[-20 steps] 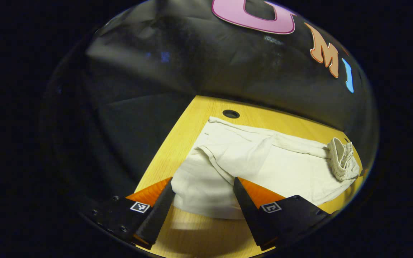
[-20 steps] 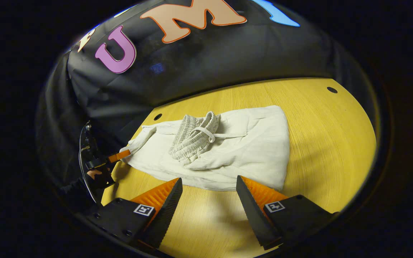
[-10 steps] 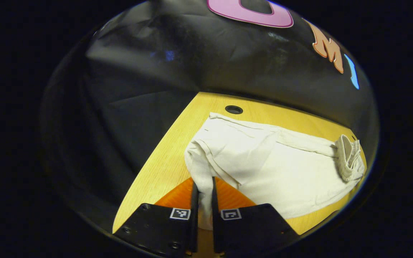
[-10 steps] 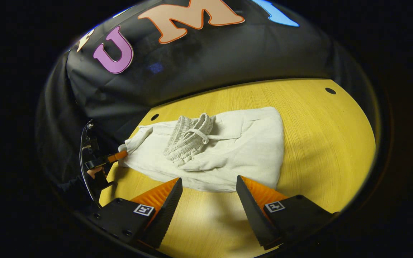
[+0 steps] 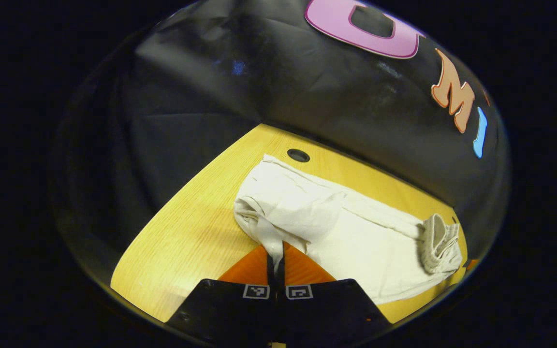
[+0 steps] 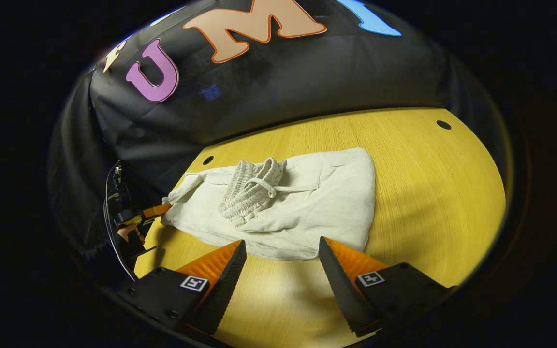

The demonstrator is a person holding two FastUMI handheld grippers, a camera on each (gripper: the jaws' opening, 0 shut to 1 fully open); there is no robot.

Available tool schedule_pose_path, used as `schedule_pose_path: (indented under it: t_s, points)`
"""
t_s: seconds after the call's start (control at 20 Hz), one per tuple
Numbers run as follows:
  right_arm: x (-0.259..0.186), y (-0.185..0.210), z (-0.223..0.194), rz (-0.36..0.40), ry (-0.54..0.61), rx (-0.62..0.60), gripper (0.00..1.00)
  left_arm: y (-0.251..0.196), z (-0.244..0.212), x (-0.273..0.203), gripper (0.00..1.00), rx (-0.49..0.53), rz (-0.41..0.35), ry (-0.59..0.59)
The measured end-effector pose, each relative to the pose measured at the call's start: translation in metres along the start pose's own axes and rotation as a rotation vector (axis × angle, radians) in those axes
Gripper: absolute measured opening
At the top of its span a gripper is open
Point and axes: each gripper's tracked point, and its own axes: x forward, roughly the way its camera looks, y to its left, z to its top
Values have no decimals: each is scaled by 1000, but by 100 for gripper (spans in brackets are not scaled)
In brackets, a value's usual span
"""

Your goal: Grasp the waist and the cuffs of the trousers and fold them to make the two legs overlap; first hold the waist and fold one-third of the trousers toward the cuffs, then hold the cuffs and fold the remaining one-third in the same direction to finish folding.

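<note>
White trousers (image 5: 356,232) lie partly folded on a yellow wooden table (image 5: 186,241), the gathered elastic waist (image 5: 438,241) resting on top at the far right. My left gripper (image 5: 276,251) is shut on the cuff end (image 5: 264,227), which is bunched and raised off the table. In the right gripper view the trousers (image 6: 327,203) spread across the table with the waist (image 6: 252,188) and its drawstring on top. My right gripper (image 6: 281,244) is open just above the near edge of the cloth, touching nothing. The left gripper (image 6: 160,210) pinches the cloth's left end.
The table (image 6: 428,193) has small round holes (image 6: 443,124) (image 6: 208,159) near its back edge, one also beside the cuffs (image 5: 298,155). A hand (image 6: 126,232) holds the left gripper at the table's left edge. Black cloth wall stands behind.
My left gripper went from open around the cuff end to shut on it, then lifted and drew the cloth up. The right gripper stayed open and barely moved.
</note>
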Motion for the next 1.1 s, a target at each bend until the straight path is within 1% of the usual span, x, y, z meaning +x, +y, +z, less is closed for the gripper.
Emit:
schedule_pose_path:
  t_s: [0.25,0.35,0.45,0.75,1.1]
  points:
    - [-14,-10,2,7,-6,-14,96,-49,16,-13,0,-64,-88,-46]
    - [-21,-15,1,13,-9,-24,96,-70,26,-19,0,-71,-122,-72]
    - [-27,-21,2,20,-15,-27,96,-94,35,-26,0,-62,-156,-94]
    - [-45,-42,8,41,-45,-2,96,-164,42,-38,0,-23,-236,-108]
    - [-65,-74,9,38,-63,28,96,-258,51,-51,0,12,-351,-125]
